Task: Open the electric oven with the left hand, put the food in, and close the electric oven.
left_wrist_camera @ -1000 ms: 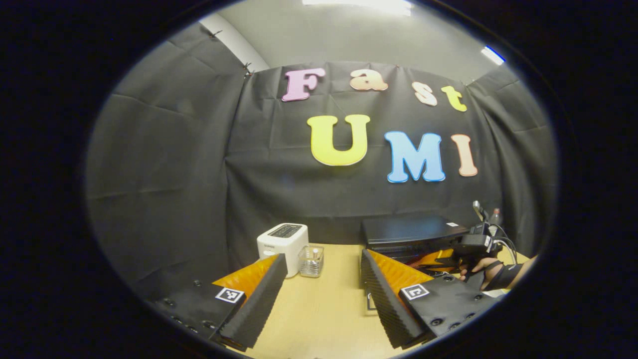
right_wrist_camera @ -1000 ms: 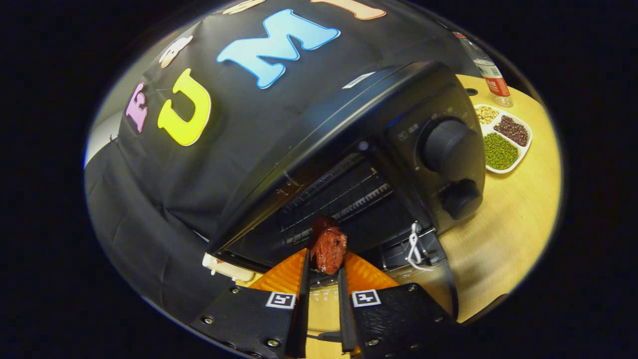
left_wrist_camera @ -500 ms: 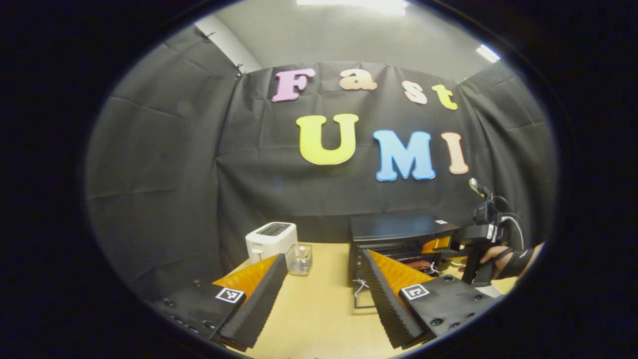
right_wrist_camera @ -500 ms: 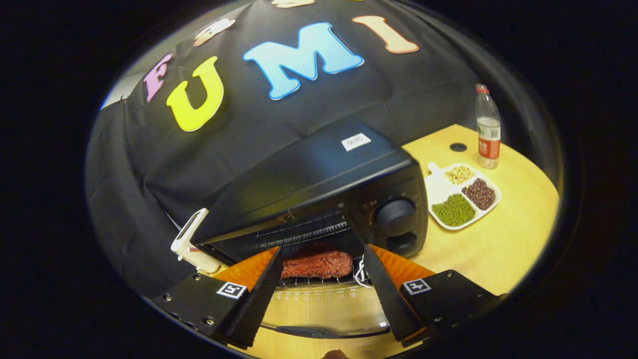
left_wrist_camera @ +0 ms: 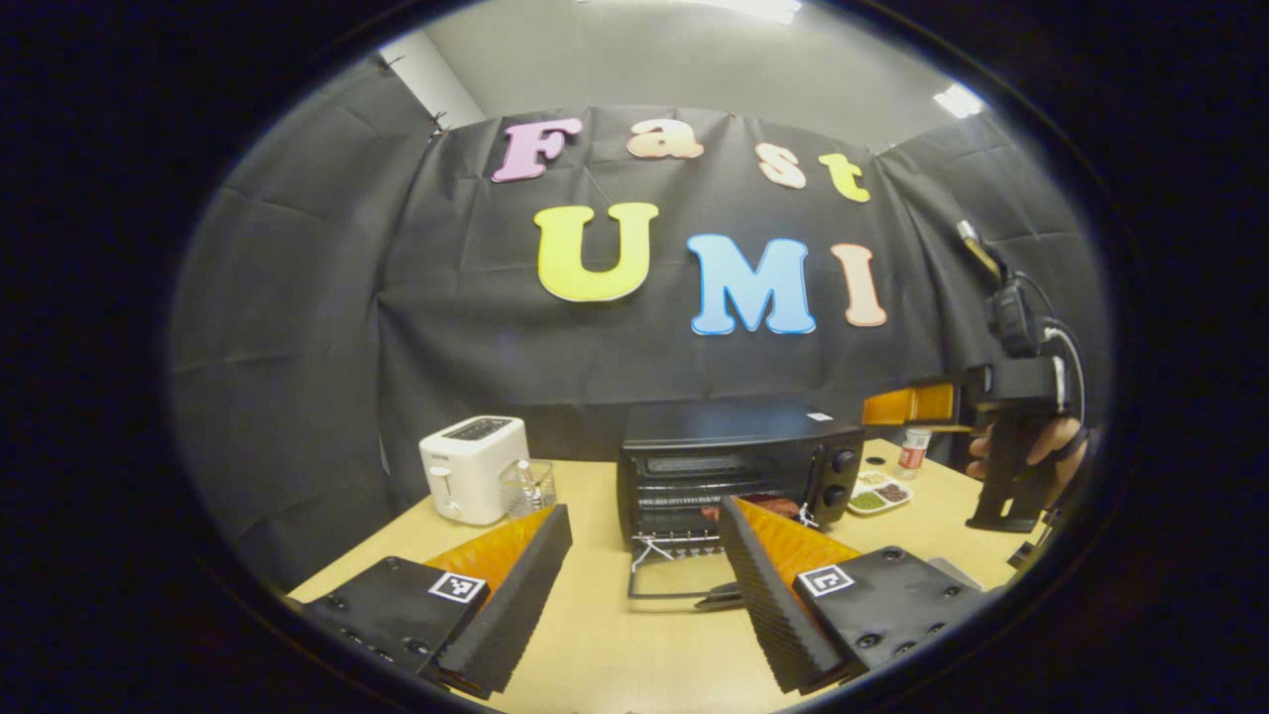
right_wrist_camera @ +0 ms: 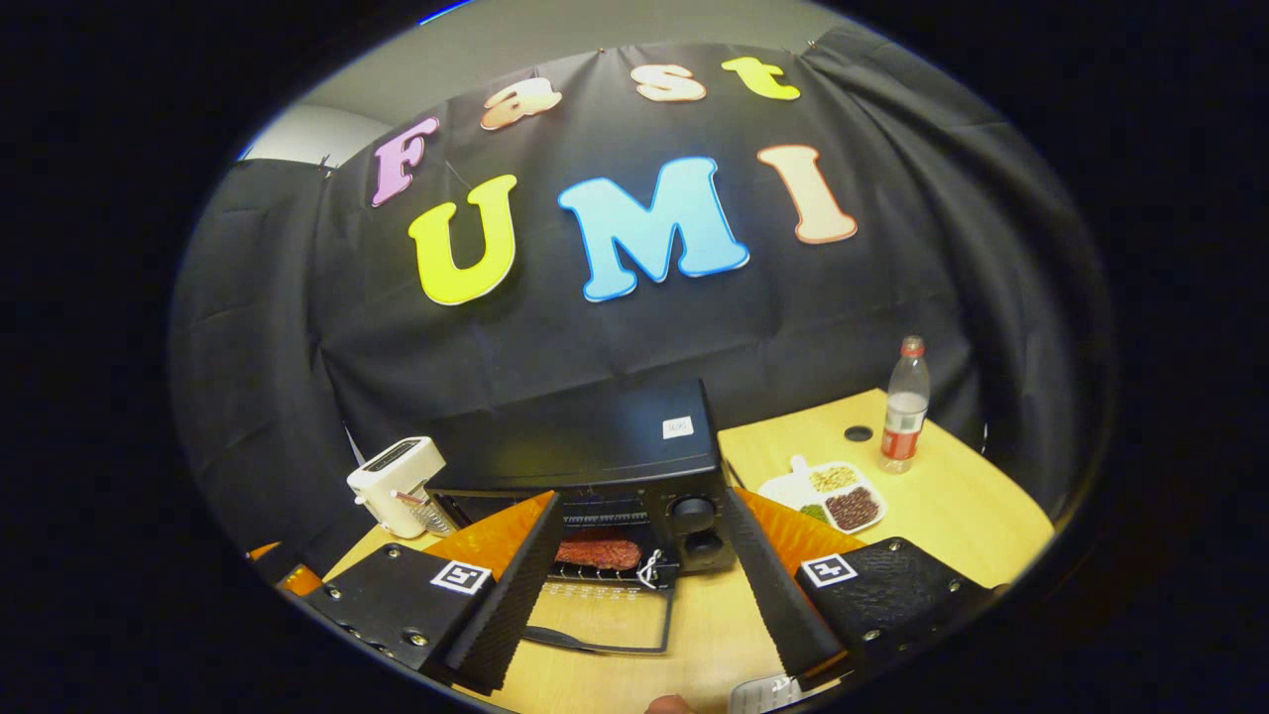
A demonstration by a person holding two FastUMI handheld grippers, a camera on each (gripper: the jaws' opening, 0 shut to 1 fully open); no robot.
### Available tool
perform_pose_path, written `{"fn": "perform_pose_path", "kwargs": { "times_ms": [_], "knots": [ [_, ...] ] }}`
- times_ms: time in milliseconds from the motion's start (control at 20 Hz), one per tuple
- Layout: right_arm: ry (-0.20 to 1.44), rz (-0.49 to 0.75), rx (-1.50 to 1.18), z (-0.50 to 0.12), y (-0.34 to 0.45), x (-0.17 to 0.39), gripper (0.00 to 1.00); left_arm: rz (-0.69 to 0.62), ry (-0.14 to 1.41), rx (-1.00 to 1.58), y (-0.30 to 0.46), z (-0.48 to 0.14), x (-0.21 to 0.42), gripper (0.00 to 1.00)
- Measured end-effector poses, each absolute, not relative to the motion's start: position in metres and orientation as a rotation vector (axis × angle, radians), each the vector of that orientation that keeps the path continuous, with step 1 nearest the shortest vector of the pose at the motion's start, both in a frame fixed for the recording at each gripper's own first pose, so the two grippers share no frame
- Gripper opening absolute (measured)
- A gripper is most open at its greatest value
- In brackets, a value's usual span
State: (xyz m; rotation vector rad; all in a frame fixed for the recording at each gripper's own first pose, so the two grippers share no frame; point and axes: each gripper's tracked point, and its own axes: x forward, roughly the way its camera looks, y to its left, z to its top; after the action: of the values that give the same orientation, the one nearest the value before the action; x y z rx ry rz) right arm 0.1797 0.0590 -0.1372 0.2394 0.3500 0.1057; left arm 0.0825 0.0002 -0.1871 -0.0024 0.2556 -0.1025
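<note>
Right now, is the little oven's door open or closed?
Open. The oven door lies folded down flat on the table in front of the oven, and the reddish meat sits on the rack inside.

Left claw [left_wrist_camera: 644, 585] spread wide and empty, right claw [right_wrist_camera: 644, 585] likewise, gripped by a hand [left_wrist_camera: 1041, 446]

white toaster [left_wrist_camera: 472, 469], water bottle [right_wrist_camera: 903, 404], bean tray [right_wrist_camera: 823, 494] on table [right_wrist_camera: 952, 506].
</note>
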Motion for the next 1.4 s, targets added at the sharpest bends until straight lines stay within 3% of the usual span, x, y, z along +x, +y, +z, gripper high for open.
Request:
{"fn": "perform_pose_path", "kwargs": {
  "times_ms": [150,250,350,400,450,600,650,700,1000,1100,1150,1200,1400],
  "knots": [
    [0.285,0.091,0.184,-0.109,0.035,0.159,0.98,-0.133,0.3,0.005,-0.025,-0.214,0.078,0.94],
    [0.249,0.078,0.157,-0.093,0.02,0.148,0.98,-0.15,0.34,0.007,-0.039,-0.236,0.075,1.0],
    [0.227,0.057,0.139,-0.083,0.004,0.137,0.98,-0.161,0.383,0.004,-0.051,-0.257,0.074,1.0],
    [0.219,0.047,0.136,-0.076,-0.003,0.131,0.91,-0.168,0.401,0.001,-0.056,-0.264,0.073,0.99],
    [0.214,0.038,0.138,-0.072,-0.009,0.124,0.98,-0.174,0.419,-0.002,-0.062,-0.272,0.072,0.99],
    [0.203,0.006,0.119,-0.066,-0.03,0.109,0.98,-0.185,0.49,-0.013,-0.077,-0.304,0.072,1.0],
    [0.205,-0.004,0.109,-0.066,-0.037,0.104,0.9,-0.186,0.516,-0.016,-0.082,-0.315,0.072,0.99],
    [0.211,-0.015,0.104,-0.066,-0.045,0.099,0.98,-0.19,0.549,-0.018,-0.088,-0.324,0.069,1.0],
    [0.232,-0.081,0.112,-0.063,-0.08,0.074,0.98,-0.184,0.703,-0.033,-0.106,-0.378,0.077,1.0],
    [0.235,-0.104,0.103,-0.061,-0.091,0.069,0.98,-0.176,0.746,-0.035,-0.109,-0.394,0.085,0.94],
    [0.235,-0.117,0.1,-0.061,-0.096,0.065,0.98,-0.175,0.758,-0.037,-0.11,-0.398,0.089,0.99],
    [0.237,-0.128,0.099,-0.06,-0.101,0.063,0.98,-0.174,0.768,-0.036,-0.11,-0.402,0.093,0.94],
    [0.252,-0.163,0.103,-0.064,-0.113,0.054,0.98,-0.184,0.792,-0.044,-0.116,-0.416,0.108,1.0]
  ]
}}
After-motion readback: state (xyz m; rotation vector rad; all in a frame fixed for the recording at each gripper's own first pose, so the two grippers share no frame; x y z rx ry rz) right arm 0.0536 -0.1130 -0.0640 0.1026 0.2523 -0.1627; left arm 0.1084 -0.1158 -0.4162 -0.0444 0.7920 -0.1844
